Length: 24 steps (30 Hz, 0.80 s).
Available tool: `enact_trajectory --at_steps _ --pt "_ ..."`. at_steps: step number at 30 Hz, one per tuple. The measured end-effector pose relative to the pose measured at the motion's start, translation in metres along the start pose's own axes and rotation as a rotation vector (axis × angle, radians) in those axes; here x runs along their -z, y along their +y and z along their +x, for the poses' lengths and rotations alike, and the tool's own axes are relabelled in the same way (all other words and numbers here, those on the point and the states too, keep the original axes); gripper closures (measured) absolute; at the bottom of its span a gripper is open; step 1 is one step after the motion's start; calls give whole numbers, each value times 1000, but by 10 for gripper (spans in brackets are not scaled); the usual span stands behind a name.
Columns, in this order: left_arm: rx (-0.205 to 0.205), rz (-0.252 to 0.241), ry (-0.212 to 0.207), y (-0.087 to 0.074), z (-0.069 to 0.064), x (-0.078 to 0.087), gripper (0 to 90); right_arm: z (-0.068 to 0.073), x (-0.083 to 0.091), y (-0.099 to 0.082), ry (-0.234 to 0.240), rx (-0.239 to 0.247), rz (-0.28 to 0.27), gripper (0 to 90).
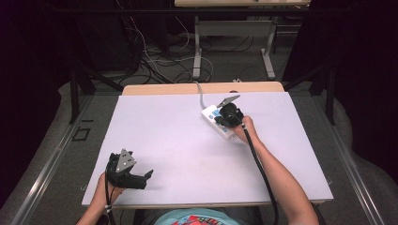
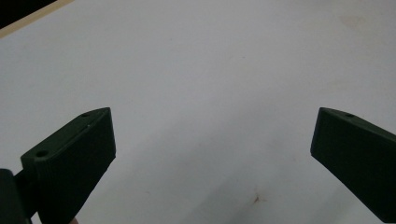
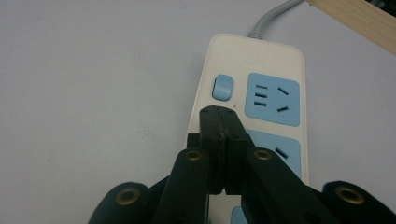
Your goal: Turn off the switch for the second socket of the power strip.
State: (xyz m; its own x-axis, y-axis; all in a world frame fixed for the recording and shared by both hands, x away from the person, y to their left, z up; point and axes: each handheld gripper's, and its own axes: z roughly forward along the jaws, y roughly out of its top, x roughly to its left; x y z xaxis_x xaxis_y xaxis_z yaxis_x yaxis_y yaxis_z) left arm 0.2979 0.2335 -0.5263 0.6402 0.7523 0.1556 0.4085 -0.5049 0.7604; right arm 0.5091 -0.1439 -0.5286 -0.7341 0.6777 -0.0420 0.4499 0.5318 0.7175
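Note:
A white power strip (image 3: 254,60) with blue sockets and a blue switch (image 3: 222,87) lies on the white table, its grey cable running off toward the far edge. In the high view the power strip (image 1: 212,115) sits right of the table's middle. My right gripper (image 3: 219,114) hovers over it, jaws pressed together with nothing between them, the tips just short of the switch. My right gripper (image 1: 229,115) covers part of the strip in the high view. My left gripper (image 1: 147,176) rests near the table's front left, and its fingers (image 2: 77,154) stand wide apart over bare table.
The white tabletop (image 1: 164,131) has a wooden strip along its far edge (image 1: 187,88). Beyond it are table legs and tangled cables on the floor (image 1: 159,61). A small brown stain (image 2: 256,199) marks the surface between the left jaws.

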Motion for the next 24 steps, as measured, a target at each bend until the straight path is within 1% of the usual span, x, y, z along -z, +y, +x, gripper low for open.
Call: enact_trajectory --at_steps 2,4,5,6,7,8,10,12,13,14,15,17,19,20,22,23,24 --pt "0 0 0 0 0 0 0 0 0 0 -2 1 0 900" --pt "0 0 -1 0 0 0 0 0 0 0 8 2 0 900" --pt "0 1 -1 0 0 0 0 -1 1 0 11 3 19 900" --pt "0 0 -1 0 0 0 0 0 1 0 3 1 3 900" --pt "-1 0 -1 0 0 0 0 0 1 0 8 -1 5 900" --pt "-1 0 -1 0 0 0 0 -1 2 0 8 2 23 900" --pt "-1 0 0 0 0 0 0 -1 2 0 5 8 18 900" --pt "-5 2 0 -1 0 0 0 -1 2 0 8 5 17 900" --pt "-13 3 6 0 0 1 0 -1 1 0 11 5 18 900" --pt "-14 4 7 -1 0 1 0 -2 0 0 16 14 -11 853" --pt "-1 -1 2 -1 0 0 0 -2 0 0 16 14 -11 853" --pt "-2 1 3 0 0 1 0 -1 1 -1 22 -7 -10 803" --pt "-5 5 4 0 0 1 0 -1 2 0 32 -8 -16 735" --pt "-2 2 2 -1 0 1 0 -1 3 0 52 -20 -24 695" --pt "-9 5 0 -1 1 0 0 -2 6 1 56 -8 -47 620" --pt "-4 3 -2 -1 1 0 0 -1 8 1 53 -18 -33 574" --pt "-2 0 1 -1 0 0 0 -3 9 2 72 -12 -36 536"
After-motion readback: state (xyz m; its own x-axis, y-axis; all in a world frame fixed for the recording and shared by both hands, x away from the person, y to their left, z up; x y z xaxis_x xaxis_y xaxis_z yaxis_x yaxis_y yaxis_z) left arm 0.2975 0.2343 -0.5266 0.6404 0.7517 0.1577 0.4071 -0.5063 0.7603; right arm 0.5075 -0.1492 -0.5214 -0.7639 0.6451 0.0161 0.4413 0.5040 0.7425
